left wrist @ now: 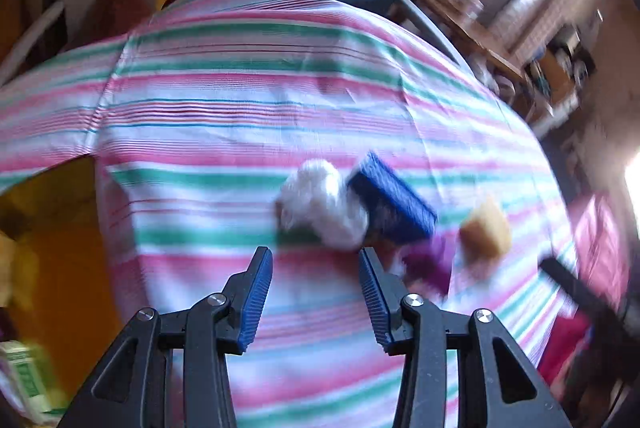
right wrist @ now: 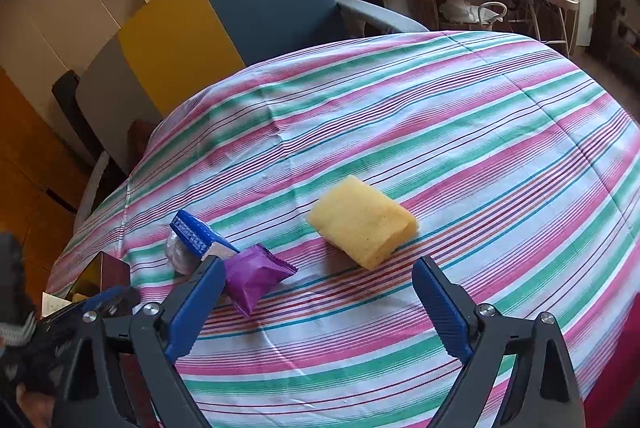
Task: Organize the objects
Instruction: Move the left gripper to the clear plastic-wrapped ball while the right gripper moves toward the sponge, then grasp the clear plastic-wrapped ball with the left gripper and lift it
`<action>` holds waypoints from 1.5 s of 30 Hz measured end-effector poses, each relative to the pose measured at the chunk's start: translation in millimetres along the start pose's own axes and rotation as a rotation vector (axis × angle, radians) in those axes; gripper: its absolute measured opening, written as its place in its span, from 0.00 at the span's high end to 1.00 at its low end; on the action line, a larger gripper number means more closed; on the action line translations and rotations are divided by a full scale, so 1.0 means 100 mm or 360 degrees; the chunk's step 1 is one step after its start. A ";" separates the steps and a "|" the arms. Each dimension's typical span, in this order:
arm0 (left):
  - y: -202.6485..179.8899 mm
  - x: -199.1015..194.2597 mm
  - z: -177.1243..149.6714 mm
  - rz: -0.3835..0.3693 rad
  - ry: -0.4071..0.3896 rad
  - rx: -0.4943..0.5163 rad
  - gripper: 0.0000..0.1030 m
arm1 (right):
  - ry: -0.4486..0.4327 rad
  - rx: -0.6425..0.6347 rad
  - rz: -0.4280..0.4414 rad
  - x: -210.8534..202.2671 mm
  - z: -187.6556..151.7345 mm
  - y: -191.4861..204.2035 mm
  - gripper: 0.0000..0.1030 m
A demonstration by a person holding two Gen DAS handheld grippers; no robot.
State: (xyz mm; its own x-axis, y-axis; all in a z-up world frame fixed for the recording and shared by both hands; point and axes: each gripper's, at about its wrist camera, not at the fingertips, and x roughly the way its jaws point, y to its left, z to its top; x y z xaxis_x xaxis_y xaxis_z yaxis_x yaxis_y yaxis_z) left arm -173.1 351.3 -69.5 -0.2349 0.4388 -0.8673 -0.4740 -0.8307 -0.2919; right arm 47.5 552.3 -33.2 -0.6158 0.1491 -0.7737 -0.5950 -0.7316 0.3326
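Yellow sponge (right wrist: 362,222) mid-frame on striped tablecloth (right wrist: 480,132), purple packet (right wrist: 256,276) lower left beside blue box (right wrist: 198,234), right gripper (right wrist: 318,276) wide open and empty, left gripper (left wrist: 316,260) open and empty.

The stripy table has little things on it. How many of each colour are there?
Yellow: 1, the sponge
Purple: 1, the packet
Blue: 1, the box
White: 1, the fluffy ball
Total: 4

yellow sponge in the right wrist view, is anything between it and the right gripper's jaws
Nothing visible blocks it. The yellow sponge lies alone on the striped tablecloth, just ahead of the open right gripper, with bare cloth between. The purple packet sits off to the left by the left jaw, apart from the sponge.
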 end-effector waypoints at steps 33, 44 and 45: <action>-0.61 -0.15 -1.66 0.0115 -0.0106 0.0653 0.63 | 0.0046 0.0064 0.0013 0.07 -0.01 -0.07 0.14; -0.60 -0.18 -1.84 0.0117 -0.0336 0.0766 0.63 | 0.0187 0.0063 0.0128 0.20 -0.07 -0.02 0.28; -0.61 -0.17 -1.84 0.0111 -0.0343 0.0767 0.63 | 0.0195 0.0056 0.0131 0.21 -0.08 -0.01 0.28</action>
State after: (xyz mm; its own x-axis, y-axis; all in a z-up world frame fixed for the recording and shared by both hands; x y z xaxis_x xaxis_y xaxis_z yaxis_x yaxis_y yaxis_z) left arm 15.8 331.1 -111.6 -0.4250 0.4906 -0.7608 -0.7751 -0.6314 0.0258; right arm 39.1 550.9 -54.0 -0.5970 0.0060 -0.8022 -0.5642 -0.7141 0.4145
